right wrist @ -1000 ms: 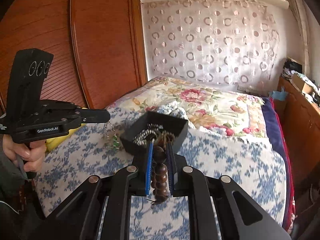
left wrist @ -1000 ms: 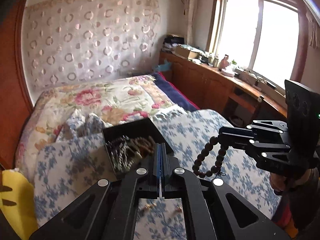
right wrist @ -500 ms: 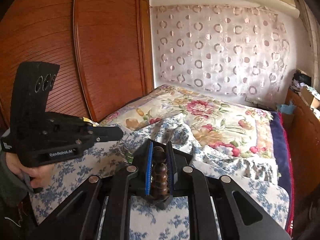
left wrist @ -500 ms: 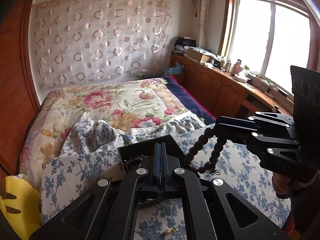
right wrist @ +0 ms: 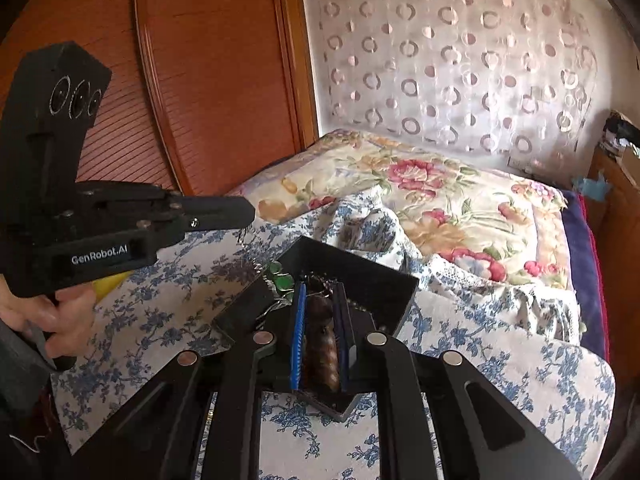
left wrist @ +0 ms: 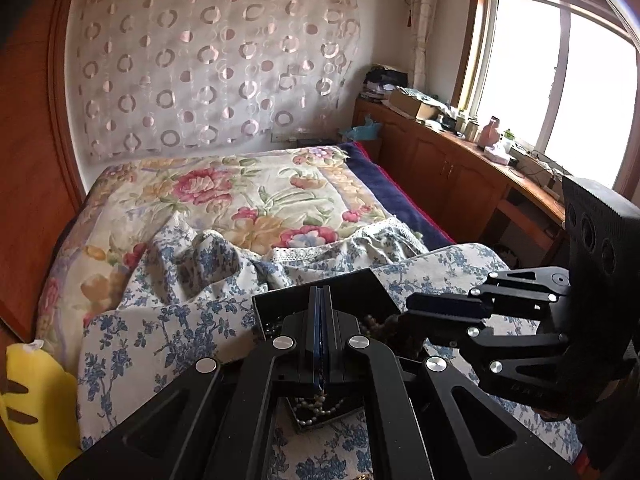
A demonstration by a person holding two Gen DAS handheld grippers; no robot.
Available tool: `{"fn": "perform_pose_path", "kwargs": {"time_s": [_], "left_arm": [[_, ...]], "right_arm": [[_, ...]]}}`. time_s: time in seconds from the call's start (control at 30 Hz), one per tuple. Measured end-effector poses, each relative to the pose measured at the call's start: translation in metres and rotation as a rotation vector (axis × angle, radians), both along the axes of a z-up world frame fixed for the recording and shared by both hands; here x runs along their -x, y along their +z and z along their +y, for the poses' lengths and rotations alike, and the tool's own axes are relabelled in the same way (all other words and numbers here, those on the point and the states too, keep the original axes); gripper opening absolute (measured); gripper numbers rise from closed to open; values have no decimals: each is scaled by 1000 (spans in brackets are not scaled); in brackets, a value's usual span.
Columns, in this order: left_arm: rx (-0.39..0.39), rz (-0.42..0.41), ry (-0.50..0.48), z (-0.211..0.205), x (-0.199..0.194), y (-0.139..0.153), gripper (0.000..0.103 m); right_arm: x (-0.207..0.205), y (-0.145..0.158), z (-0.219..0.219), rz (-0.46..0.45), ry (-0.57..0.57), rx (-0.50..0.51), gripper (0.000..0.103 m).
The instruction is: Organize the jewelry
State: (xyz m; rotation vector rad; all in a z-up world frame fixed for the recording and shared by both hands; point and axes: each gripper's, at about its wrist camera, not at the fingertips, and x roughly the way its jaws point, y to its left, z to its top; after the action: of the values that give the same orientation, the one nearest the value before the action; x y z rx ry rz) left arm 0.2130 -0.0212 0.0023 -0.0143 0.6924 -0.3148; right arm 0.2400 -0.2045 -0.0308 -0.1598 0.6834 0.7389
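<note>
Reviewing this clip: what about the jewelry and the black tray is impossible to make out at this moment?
- Left wrist view: most of the black tray inside is hidden behind the left gripper; only some pearl beads show.
- Left wrist view: the wooden bead bracelet is mostly covered by the right gripper.
- Right wrist view: the thin chain under the left gripper is too fine to identify.
</note>
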Motion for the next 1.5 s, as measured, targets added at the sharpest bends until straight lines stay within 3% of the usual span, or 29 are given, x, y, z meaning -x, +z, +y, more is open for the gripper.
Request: {"fn": "perform_pose_path", "kwargs": {"time_s": [0.07, 0.2, 1.0, 1.23, 1.33, 1.43, 1.5], "left_arm": [[0, -1, -1, -1, -2, -1, 0], [2, -1, -2, -1, -4, -1, 0], [-11, 2, 1, -5, -6, -8, 1], [-32, -2, 7, -1, 17, -16, 12], [-42, -1, 14, 2, 28, -20, 26], [-51, 9, 19, 4, 37, -25, 32], [-55, 17, 24, 6, 42, -28, 41]], "right_arm": [[0, 0, -1, 0, -7, 0, 16], [-2, 0, -8, -9, -45, -7, 42], [25, -12, -34, -2, -114, 9, 42], [51, -17, -35, -4, -104, 14, 42], [58, -20, -35, 2, -105, 15, 42], [66, -27, -35, 15, -103, 18, 42], [70, -31, -35, 23, -103, 21, 42]]}}
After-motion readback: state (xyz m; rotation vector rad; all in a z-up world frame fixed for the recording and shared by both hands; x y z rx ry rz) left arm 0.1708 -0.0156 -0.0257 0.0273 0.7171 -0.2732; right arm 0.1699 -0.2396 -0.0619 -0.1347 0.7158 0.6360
